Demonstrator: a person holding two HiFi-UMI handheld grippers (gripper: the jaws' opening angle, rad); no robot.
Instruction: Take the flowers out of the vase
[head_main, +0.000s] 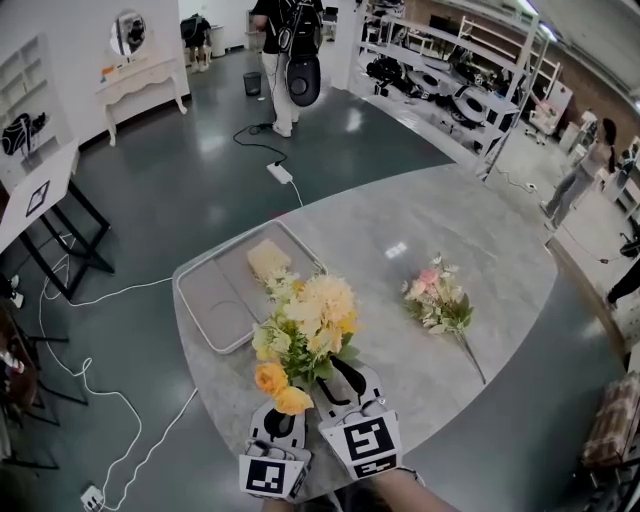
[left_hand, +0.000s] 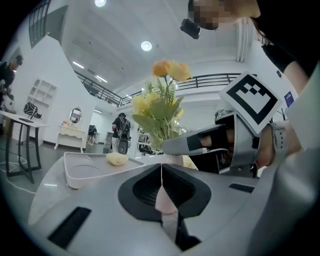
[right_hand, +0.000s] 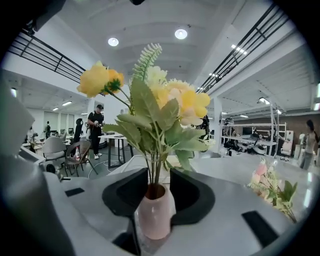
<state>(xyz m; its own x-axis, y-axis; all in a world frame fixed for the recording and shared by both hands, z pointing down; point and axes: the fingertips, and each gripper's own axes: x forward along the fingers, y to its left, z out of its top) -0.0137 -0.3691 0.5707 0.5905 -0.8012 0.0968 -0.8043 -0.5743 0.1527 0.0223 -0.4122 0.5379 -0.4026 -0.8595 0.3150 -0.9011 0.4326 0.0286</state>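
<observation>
A small pink vase (right_hand: 155, 212) holds a bunch of yellow and orange flowers (head_main: 305, 320) near the front edge of the grey marble table (head_main: 480, 230). In the head view the blooms hide the vase. My left gripper (left_hand: 161, 172) is shut on the vase (left_hand: 163, 200), which shows as a pink strip pinched between its jaws. My right gripper (right_hand: 155, 182) stands open at the vase's mouth, with the green stems (right_hand: 152, 170) in the gap and not pressed. Seen from the left gripper view, the right gripper (left_hand: 200, 142) reaches in just below the flowers (left_hand: 160, 105).
A second bouquet of pink flowers (head_main: 438, 300) lies on the table to the right. A grey tray (head_main: 205, 300) with a yellow sponge-like lump (head_main: 268, 258) sits at the left. A person (head_main: 285, 60) stands far off; a power strip (head_main: 280, 172) lies on the floor.
</observation>
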